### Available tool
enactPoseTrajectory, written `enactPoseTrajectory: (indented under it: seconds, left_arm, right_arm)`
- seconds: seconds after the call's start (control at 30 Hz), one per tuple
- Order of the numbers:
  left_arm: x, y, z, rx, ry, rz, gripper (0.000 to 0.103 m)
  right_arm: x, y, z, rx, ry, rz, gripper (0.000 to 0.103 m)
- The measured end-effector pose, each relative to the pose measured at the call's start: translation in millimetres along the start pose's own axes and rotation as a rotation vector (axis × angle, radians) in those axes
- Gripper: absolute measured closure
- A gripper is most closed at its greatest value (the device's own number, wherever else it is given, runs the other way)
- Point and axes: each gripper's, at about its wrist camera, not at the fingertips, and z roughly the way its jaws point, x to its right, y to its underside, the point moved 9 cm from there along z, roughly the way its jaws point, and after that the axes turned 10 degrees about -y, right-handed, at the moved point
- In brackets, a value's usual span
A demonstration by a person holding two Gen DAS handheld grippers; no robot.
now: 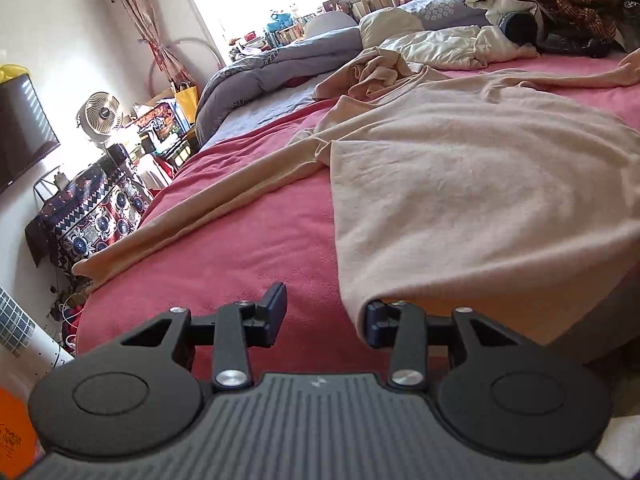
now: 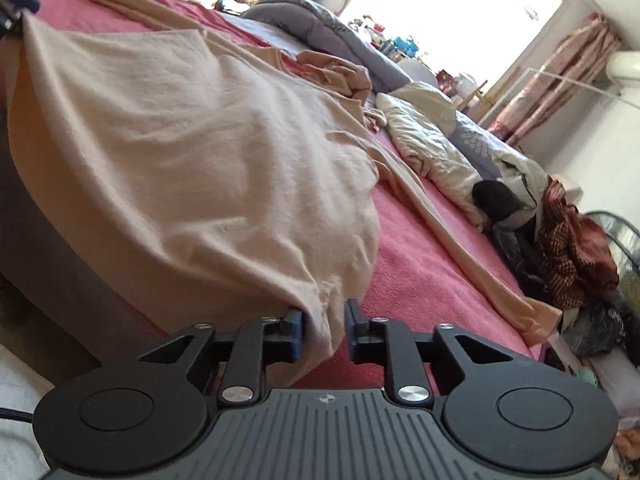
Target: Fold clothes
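Observation:
A beige long-sleeved garment [image 1: 460, 184] lies spread on the red bedspread [image 1: 240, 248], its hem hanging over the near bed edge. It also shows in the right wrist view [image 2: 192, 168]. My left gripper [image 1: 326, 322] is open at the hem's left corner; the cloth drapes over its right finger [image 1: 378, 322], not clamped. My right gripper [image 2: 324, 330] is open with the hem's right corner hanging between its fingers. One sleeve [image 1: 180, 224] stretches left across the bed, the other [image 2: 460, 240] to the right.
A grey quilt [image 1: 272, 68], a cream pillow [image 1: 440, 46] and a pile of dark and plaid clothes [image 1: 568, 0] lie at the far side of the bed. A patterned side table [image 1: 88, 212], a fan [image 1: 102, 114] and a TV [image 1: 22, 132] stand left.

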Motion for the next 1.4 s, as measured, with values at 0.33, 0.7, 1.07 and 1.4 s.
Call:
enactPoseTrajectory:
  seconds: [0.33,0.7,1.07,1.4]
  left_arm:
    - [-16.0,-3.1,-1.7,-0.001,-0.017,-0.048,0.052]
    - [-14.1,8.9,-8.8,-0.017,0.001,0.005,0.051]
    - [-39.0,-42.0,31.1,0.05,-0.087,-0.063,0.041]
    - [-22.0,-56.6,100.0,-0.072,-0.008,-0.053,0.042]
  right_arm:
    - [1.8,0.4,13.7,-0.013,0.112,-0.059,0.045]
    - [58.5,-14.1,-21.6,0.113,0.165,0.161,0.032]
    - [115.2,-72.3,51.2,0.129,-0.012,0.447,0.03]
    - [129.6,-59.6,67.3,0.062,-0.167,0.472,0.025]
